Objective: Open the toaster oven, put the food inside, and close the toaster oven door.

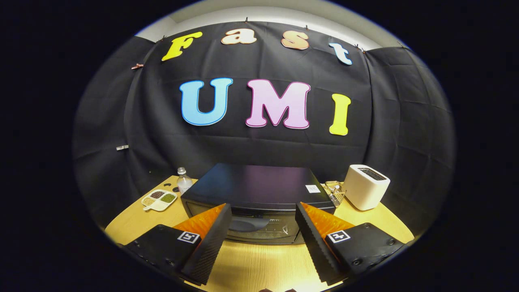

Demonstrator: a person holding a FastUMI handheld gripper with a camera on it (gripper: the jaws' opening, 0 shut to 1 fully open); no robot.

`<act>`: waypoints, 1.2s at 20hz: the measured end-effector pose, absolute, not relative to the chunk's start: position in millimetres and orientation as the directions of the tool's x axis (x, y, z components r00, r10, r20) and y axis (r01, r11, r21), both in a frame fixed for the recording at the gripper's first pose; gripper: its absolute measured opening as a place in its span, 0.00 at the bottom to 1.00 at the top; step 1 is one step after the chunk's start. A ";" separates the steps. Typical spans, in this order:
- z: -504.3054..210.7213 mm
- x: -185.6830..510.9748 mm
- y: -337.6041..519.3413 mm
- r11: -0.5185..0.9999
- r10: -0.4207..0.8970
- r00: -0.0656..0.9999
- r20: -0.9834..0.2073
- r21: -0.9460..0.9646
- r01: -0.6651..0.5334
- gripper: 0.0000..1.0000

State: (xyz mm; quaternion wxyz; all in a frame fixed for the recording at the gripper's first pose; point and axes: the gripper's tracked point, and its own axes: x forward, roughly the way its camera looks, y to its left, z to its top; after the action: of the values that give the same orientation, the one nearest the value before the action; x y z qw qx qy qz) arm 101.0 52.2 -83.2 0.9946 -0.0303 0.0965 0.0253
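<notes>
From my remote seat I see the gripper (263, 229) standing wide open, its two fingers (211, 243) spread far apart and holding nothing; bare wood of the table (259, 265) lies between them. Straight ahead of the fingers, and partly framed by their tips, is the toaster oven (257, 194), a low black box with a flat shiny top. Its front door (259, 229) looks closed, and I can see the dark glass and a curved handle in the gap between the two fingers. The oven is just beyond the fingertips, not touching them as far as I can tell. On the top of the oven, toward the right finger, there is a small white sticker (312, 188). To the left of the oven and beyond the left finger stands a clear water bottle (184, 181), and near it lies a white divided dish (159, 200) with small portions of food in its compartments; what the food is I cannot tell. To the right, beyond the right finger, a white toaster (366, 186) stands on the table, and between it and the oven is a small wire rack (335, 193) with some things that are too small to name.
</notes>
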 end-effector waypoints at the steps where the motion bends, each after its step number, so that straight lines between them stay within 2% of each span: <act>1: -89.7 109.4 55.3 0.997 0.045 0.978 -0.205 -0.056 -0.058 0.98; 8: -140.9 140.1 82.6 0.995 0.056 0.948 -0.314 -0.066 -0.080 0.98; 13: -140.8 144.8 88.1 0.998 0.052 0.943 -0.328 0.000 -0.055 0.97; 24: -143.2 142.3 89.2 0.997 0.069 0.940 -0.335 -0.004 -0.074 0.98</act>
State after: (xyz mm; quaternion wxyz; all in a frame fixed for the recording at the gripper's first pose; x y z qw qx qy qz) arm 142.3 89.2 -143.2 0.9847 -0.0084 0.1699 0.0364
